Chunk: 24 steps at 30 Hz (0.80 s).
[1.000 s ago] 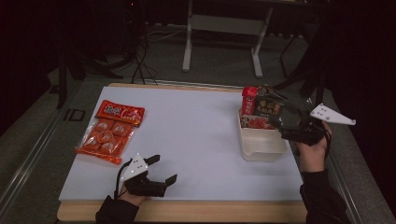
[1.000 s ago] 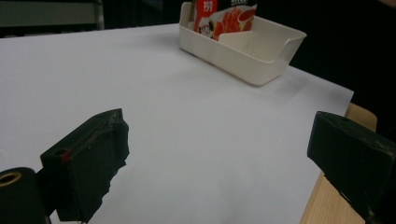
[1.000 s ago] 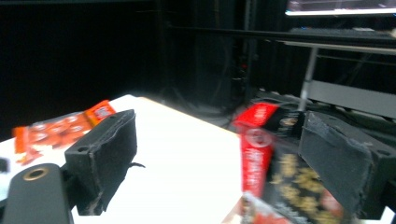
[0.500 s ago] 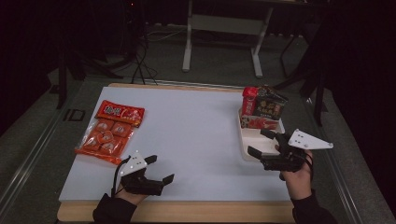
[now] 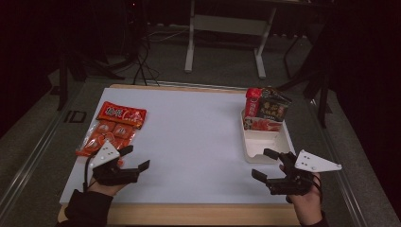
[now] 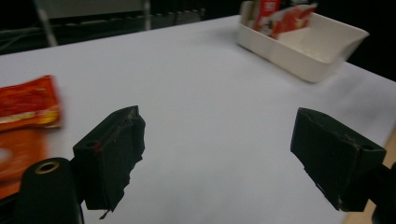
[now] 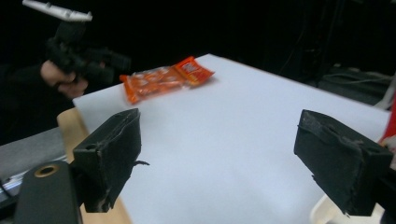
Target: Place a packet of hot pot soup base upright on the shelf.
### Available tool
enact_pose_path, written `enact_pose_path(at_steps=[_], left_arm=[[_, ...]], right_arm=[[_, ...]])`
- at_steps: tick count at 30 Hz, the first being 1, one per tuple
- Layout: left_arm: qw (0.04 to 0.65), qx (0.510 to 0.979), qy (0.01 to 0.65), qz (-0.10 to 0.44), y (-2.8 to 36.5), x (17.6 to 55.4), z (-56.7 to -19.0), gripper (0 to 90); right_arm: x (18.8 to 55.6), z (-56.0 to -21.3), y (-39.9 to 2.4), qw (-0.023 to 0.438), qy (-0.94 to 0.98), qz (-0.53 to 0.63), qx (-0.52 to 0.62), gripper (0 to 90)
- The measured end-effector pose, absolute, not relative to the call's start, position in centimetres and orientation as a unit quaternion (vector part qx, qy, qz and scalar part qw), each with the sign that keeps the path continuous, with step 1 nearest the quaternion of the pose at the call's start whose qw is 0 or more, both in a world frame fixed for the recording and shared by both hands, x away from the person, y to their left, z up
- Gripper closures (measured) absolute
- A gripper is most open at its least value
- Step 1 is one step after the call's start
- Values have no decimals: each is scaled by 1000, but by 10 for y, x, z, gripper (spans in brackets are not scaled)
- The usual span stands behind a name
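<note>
Two orange snack packs (image 5: 113, 126) lie at the table's left; in the left gripper view they blur at the left edge (image 6: 25, 109). My left gripper (image 5: 137, 157) hovers just right of them near the front edge, open. Its jaws have just been closing a little, and nothing is between them (image 6: 219, 144). My right gripper (image 5: 260, 163) stands open and empty by the near end of a white tray (image 5: 276, 142), and its own view looks across the sheet (image 7: 219, 154) toward the orange packs (image 7: 163, 79).
Red and dark packets (image 5: 265, 109) stand upright at the tray's far end. The white sheet (image 5: 198, 137) covers the table, with a wooden edge (image 5: 198, 215) along the front. Desk legs and cables stand on the floor beyond.
My right gripper came back from beside the tray's packets toward the front edge and lower. My left gripper shifted left and farther in, toward the orange packs.
</note>
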<state>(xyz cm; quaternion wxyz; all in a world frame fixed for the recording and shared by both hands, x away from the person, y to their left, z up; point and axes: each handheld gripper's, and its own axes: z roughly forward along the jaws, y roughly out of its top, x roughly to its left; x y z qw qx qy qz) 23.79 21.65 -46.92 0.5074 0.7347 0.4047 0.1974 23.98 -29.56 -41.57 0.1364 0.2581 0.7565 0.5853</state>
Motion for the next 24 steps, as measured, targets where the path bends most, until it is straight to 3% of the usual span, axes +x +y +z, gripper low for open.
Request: enact_pose_path(at_steps=[4, 12, 13, 17, 24], left_arm=[[495, 720, 433, 223, 244, 238, -466, 274], [449, 681, 510, 273, 291, 247, -467, 804], [439, 680, 516, 281, 294, 248, -468, 836], [406, 677, 537, 296, 306, 256, -475, 889], [335, 692, 576, 278, 332, 286, -506, 898]], right_arm=[[234, -424, -297, 124, 758, 583, 264, 148], [235, -429, -297, 118, 754, 590, 263, 152], [235, -429, -297, 116, 754, 590, 263, 152], [235, -430, -295, 113, 757, 588, 262, 152], [237, -433, -291, 109, 762, 587, 251, 152]])
